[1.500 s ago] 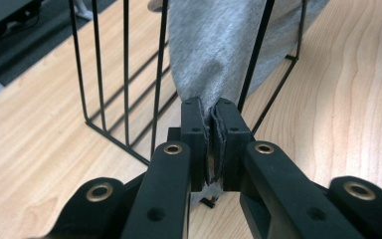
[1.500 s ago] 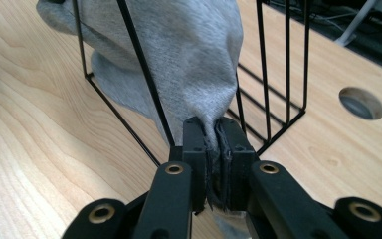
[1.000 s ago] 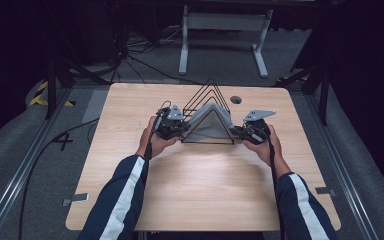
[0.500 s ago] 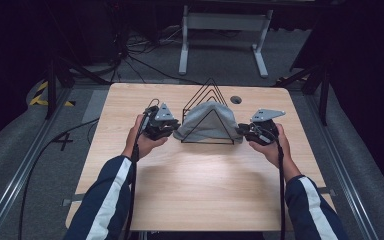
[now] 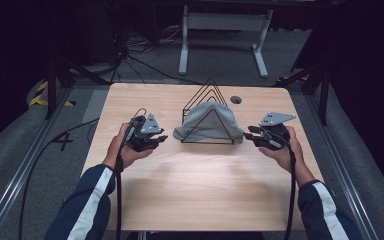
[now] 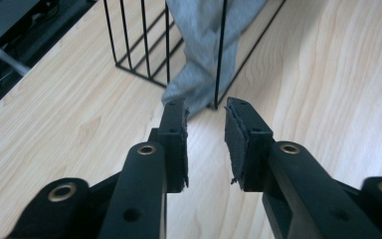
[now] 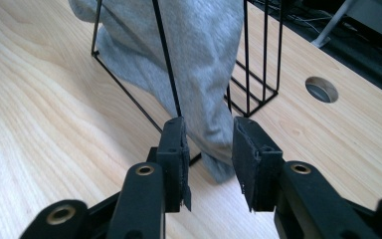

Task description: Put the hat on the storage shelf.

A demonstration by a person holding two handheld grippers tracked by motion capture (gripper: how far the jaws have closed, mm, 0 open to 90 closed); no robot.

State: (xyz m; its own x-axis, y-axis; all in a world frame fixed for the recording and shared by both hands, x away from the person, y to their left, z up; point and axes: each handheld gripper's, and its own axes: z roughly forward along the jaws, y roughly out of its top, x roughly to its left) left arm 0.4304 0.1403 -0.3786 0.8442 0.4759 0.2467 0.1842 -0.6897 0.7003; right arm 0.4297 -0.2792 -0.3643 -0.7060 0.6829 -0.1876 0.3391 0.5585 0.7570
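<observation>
A: From the high view, how are the hands set?

B: Both forearms, in dark sleeves with a white stripe, come up from the bottom edge. The left hand [image 5: 125, 150] holds the left tongs [image 5: 161, 139] to the left of a black wire rack [image 5: 207, 112], tips pointing right toward it. The right hand [image 5: 286, 150] holds the right tongs [image 5: 247, 135] on the other side, tips pointing left. Both stand near the rack, apart from it.

A: And the rack itself?

B: It stands upright on the wooden desk [image 5: 195, 185], toward the far middle, made of triangular wire frames one behind another. A grey cloth [image 5: 207, 122] is draped over it, its ends spreading onto the desk at both sides. A round hole [image 5: 236, 99] in the desk lies just behind and to the right.

A: The left gripper view?

B: The left tongs [image 6: 206, 112] are apart, with nothing between the pads. Just past the tips the cloth [image 6: 199, 74] hangs down through the wires [image 6: 144, 45] to the desk [image 6: 328, 74].

A: And the right gripper view?

B: The right tongs [image 7: 209, 130] are also apart and grip nothing. The cloth [image 7: 204, 59] hangs close ahead, a rack wire [image 7: 166, 59] crossing it, its lower end lying on the desk [image 7: 40, 124]. The hole [image 7: 321, 89] shows to the right.
</observation>
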